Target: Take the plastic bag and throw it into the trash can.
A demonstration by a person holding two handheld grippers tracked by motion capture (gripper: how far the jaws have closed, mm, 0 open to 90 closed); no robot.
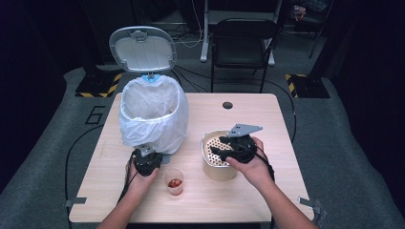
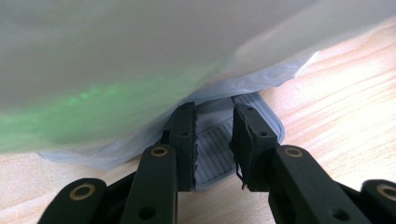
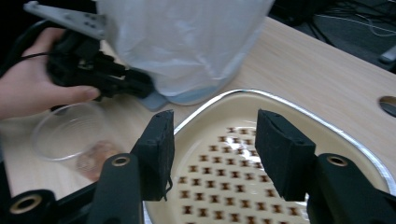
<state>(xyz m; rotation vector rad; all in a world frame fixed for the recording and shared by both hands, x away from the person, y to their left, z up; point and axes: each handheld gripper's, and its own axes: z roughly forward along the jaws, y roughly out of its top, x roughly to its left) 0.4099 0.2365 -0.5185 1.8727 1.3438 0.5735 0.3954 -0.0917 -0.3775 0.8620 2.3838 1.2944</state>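
A pedal bin (image 1: 153, 112) lined with a white bag (image 2: 140, 56) stands at the table's left, its lid (image 1: 142, 49) raised. My left gripper (image 1: 147, 158) rests at the bin's foot. Its jaws stand a little apart, open, over the grey ribbed pedal (image 2: 212, 149), which shows in the gap. A cream container (image 1: 218, 171) with a perforated metal insert (image 3: 224, 158) sits right of centre. My right gripper (image 3: 217, 121) hovers open just above that insert, with nothing between its fingers. A clear cup (image 1: 174, 181) holding something reddish stands between the two hands.
A cable hole (image 1: 227, 105) marks the table's far side. A black folding chair (image 1: 241, 43) stands beyond the table. Bare wood (image 1: 267, 124) lies right of the bin and container. The cup (image 3: 65, 130) is close beside the left hand (image 3: 28, 88).
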